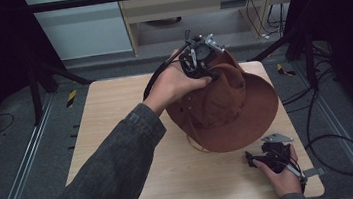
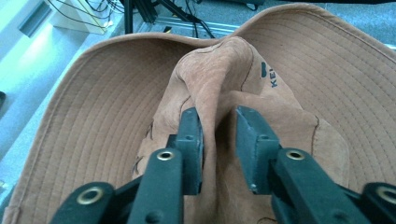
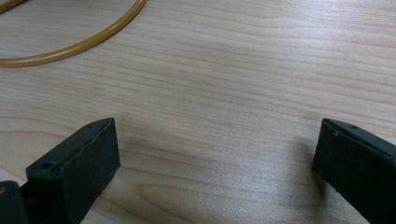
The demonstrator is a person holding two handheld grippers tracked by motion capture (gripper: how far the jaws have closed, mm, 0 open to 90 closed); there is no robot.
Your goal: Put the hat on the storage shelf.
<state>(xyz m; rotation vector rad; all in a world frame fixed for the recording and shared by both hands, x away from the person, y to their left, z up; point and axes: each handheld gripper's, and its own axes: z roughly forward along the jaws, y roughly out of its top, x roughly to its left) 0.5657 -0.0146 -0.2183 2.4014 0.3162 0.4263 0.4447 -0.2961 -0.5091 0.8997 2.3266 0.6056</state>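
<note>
Hat [image 1: 225, 106], brown, wide brim, at middle-right of wooden table [image 1: 116, 121], tilted, far side lifted, near brim edge low over the tabletop. Left gripper [image 1: 208, 75] at top of hat, held by left hand [image 1: 175, 84], dark denim sleeve [image 1: 117, 171] reaching in from bottom left. Clamped on a pinched fold of the hat's crown: in left gripper view, fold of brown fabric [image 2: 215, 116] squeezed between the two black jaws, brim curving up behind, dark printed letters [image 2: 271, 77] on crown to the right, partly readable only.

Right gripper [image 1: 249, 159] low at near-right of table, held by right hand [image 1: 281, 175], just beside hat's near brim, not touching it. Jaws spread wide, nothing between them; right gripper view looking straight down on bare wood grain [image 3: 219, 93]. Yellowish cord [image 3: 74, 46] curving on table at upper left of that view, also peeking from under hat's near edge in high view [image 1: 197, 147]. Black cable [image 1: 341, 153] looping on floor right of table.
</note>
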